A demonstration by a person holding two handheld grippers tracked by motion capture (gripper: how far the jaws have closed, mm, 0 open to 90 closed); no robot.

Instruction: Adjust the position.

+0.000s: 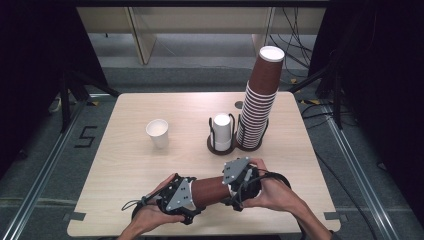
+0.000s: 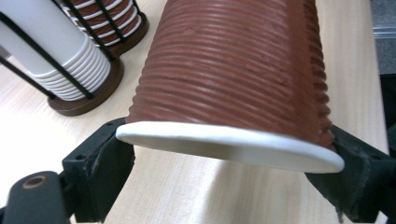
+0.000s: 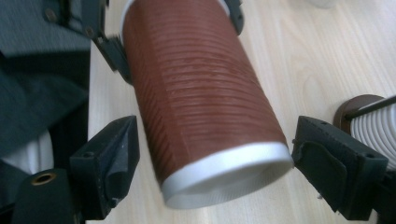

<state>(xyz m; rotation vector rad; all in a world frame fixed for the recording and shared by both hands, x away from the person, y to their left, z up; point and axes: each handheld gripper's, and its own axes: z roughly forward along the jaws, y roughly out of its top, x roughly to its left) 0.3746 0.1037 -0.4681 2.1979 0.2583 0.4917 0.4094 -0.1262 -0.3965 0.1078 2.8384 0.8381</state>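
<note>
Brown ribbed cup (image 1: 210, 191) hangs level over the table's (image 1: 125, 165) near edge, pinched at its rim by the left gripper (image 1: 192, 197) alone, the right gripper (image 1: 231, 192) gaping around its base: it may sag or slip.

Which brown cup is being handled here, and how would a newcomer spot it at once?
Start at the wooden table and go to its near edge, where two hands meet. The brown cup lies on its side between the left gripper and right gripper. Unlike the tall brown stack in its holder, it is alone and off the table.
</note>
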